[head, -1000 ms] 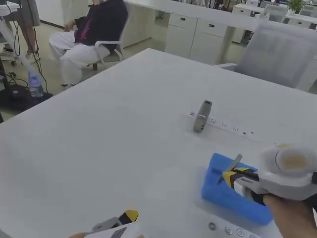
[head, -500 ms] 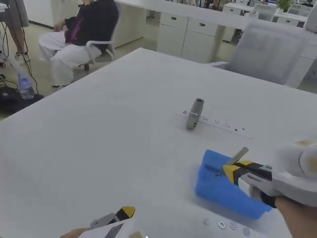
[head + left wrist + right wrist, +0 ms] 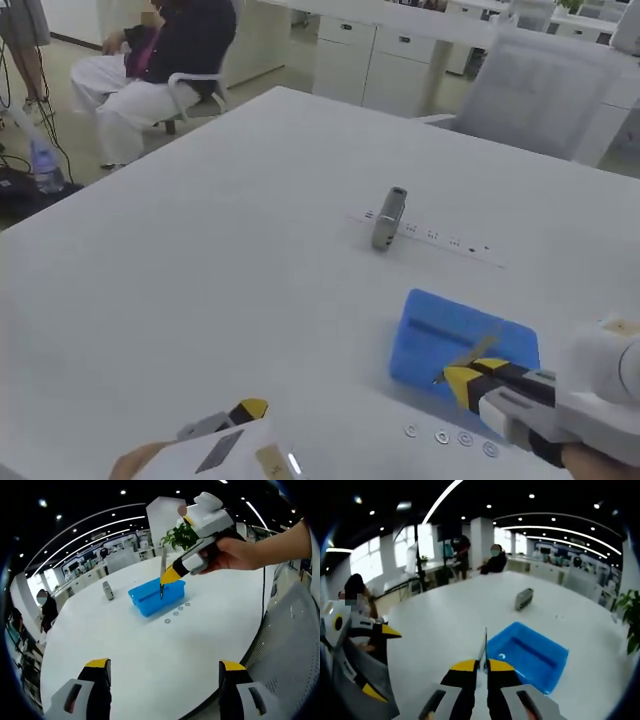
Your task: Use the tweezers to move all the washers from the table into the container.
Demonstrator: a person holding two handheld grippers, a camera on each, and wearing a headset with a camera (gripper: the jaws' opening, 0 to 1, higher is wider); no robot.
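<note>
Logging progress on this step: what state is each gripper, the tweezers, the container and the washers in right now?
left gripper: open, jaws wide apart, holding nothing.
right gripper: shut on the tweezers.
tweezers: clamped, tips pointing down over the container.
container: open-topped, upright on the table.
washers: four in a row on the table beside the container.

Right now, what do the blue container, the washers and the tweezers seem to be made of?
Blue container: probably plastic or foam, matte, evenly coloured, no glints.
Washers: likely metal, small grey rings with a faint sheen.
Tweezers: likely steel, thin grey blades, dull shine; too small for certainty.
</note>
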